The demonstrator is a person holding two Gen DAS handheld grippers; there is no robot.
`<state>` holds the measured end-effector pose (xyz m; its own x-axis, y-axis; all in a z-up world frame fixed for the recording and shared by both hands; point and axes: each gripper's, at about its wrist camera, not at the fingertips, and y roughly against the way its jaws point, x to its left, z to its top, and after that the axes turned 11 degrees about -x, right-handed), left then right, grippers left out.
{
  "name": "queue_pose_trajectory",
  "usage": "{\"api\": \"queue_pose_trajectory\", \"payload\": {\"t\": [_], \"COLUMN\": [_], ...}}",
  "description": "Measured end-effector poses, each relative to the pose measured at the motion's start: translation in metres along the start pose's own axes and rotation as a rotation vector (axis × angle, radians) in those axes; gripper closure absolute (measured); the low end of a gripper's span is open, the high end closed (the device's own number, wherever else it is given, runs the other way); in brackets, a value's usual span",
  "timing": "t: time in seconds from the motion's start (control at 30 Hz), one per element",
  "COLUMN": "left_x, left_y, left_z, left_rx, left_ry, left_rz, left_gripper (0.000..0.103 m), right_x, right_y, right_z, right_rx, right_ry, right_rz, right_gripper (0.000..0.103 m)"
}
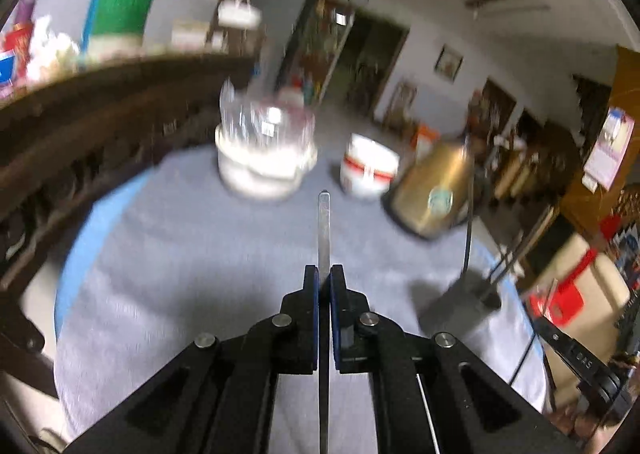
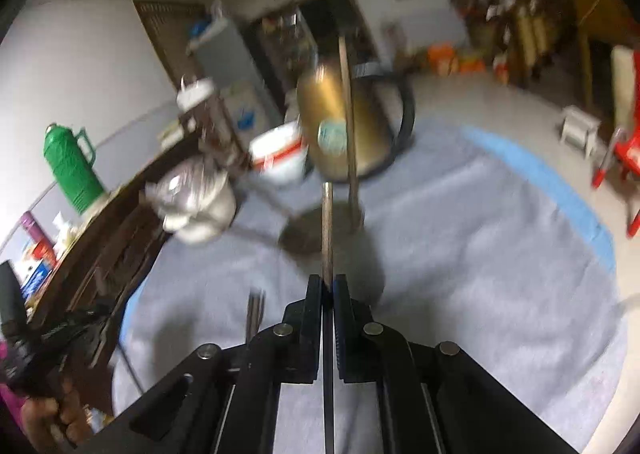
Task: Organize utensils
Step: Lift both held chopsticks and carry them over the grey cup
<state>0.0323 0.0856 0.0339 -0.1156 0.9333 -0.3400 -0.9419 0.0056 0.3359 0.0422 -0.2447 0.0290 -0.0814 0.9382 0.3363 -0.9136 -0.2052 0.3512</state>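
My left gripper (image 1: 324, 274) is shut on a flat silver utensil handle (image 1: 324, 222) that points forward over the grey tablecloth (image 1: 192, 254). My right gripper (image 2: 327, 282) is shut on a thin brownish chopstick (image 2: 327, 230) that points toward a dark utensil holder (image 2: 308, 230). Another chopstick (image 2: 347, 126) stands upright in that holder. The holder also shows in the left wrist view (image 1: 460, 302) at the right, with thin rods sticking up from it. A fork's tines (image 2: 255, 310) show just left of my right gripper. Both views are blurred.
A gold kettle (image 1: 436, 190), a white and red bowl (image 1: 370, 170) and a white pot with crumpled plastic (image 1: 264, 150) stand at the table's far side. A dark wooden sideboard (image 1: 80, 126) with a green thermos (image 2: 72, 170) runs along the left. The floor lies beyond the table's blue edge (image 2: 552, 182).
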Motion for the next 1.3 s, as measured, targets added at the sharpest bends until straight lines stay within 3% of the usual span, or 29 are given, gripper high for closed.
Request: {"api": "queue_pose_trajectory", "payload": {"t": [0.17,0.37,0.9,1.3], "left_x": [0.0,-0.006,0.014,0.014], "left_y": [-0.002,-0.011,0.093,0.112], "left_z": [0.009,-0.006,-0.027,-0.041], "left_rx": [-0.161,-0.226,-0.203,-0.181], "left_ry": [-0.025,-0.097,-0.043,-0.029], "left_rz": [0.045,0.111,0.024,0.011], "left_gripper": [0.098,0.097,0.095,0.095], "right_x": [0.016,0.018,0.028,0.022], "right_y": [-0.009,-0.015,0.1,0.142], "right_z": [0.013,0.0,-0.021,-0.047], "right_rx": [-0.166,-0.182,-0.229,-0.221], "right_ry": [0.089,0.158,0.184,0.173], "right_rz": [-0.073,-0.098,-0.029,-0.051], "right_gripper": [0.097,0.097,0.097,0.097]}}
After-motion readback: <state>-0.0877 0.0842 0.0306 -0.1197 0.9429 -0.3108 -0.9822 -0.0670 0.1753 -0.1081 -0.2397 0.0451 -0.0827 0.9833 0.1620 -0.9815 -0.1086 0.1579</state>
